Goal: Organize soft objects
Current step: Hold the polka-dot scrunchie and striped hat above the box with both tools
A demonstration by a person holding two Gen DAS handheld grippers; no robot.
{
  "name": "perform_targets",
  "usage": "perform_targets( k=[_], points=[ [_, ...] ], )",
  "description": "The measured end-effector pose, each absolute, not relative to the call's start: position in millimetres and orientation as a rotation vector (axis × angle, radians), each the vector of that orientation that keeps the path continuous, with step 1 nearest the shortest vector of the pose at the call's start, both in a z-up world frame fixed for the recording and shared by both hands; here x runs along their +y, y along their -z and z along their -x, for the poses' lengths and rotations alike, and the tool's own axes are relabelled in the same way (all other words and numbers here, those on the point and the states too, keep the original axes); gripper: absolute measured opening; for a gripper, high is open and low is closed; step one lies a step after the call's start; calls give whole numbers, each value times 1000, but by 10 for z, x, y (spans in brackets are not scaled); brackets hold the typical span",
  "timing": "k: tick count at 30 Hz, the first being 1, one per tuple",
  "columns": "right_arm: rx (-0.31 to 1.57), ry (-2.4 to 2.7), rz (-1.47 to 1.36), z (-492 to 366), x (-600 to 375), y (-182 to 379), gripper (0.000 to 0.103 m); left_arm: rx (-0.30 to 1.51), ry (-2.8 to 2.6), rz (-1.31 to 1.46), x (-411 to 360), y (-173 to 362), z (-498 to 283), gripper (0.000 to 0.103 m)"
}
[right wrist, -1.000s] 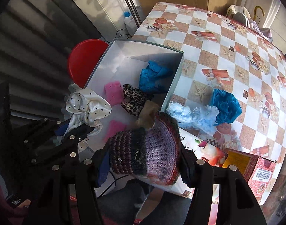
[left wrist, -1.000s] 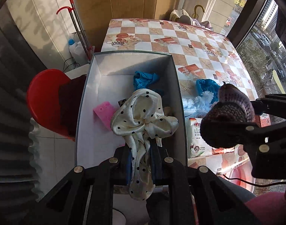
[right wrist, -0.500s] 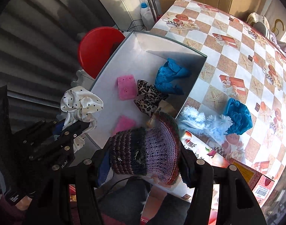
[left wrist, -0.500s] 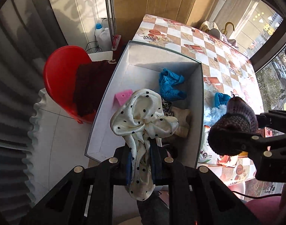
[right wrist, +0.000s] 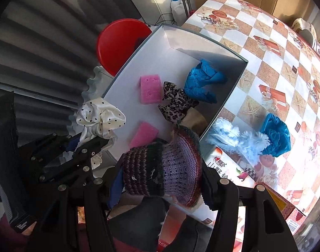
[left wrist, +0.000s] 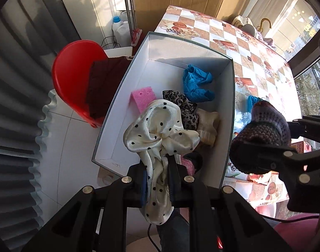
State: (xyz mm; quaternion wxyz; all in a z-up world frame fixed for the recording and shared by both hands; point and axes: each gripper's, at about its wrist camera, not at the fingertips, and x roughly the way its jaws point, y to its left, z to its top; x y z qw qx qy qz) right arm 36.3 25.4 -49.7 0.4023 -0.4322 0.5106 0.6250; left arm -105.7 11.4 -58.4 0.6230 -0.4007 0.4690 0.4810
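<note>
Left wrist view: left gripper [left wrist: 158, 175] clamped on dotted scarf [left wrist: 160, 134], right gripper [right wrist: 160, 180] gripping knitted hat [right wrist: 162, 168], both above box [left wrist: 122, 96]; release inside next.

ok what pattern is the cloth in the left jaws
Cream satin cloth with black polka dots, clearest in the left wrist view.

Cream scarf [left wrist: 160, 130] with black dots; striped purple knit hat [right wrist: 164, 168]; pink sponges [right wrist: 150, 89]; a scrunchie [right wrist: 174, 104], seemingly leopard-print; blue gloves [right wrist: 202, 80].

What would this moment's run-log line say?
left tongs: shut on polka-dot scarf | right tongs: shut on knit hat | box: partly filled
</note>
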Motion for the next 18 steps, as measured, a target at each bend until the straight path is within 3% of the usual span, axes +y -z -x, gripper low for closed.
perform_targets(
  k=[18],
  points=[
    [1263,-1609,1083,-307,360,447,62,1089,-1112,918,142,608,1054,18]
  ],
)
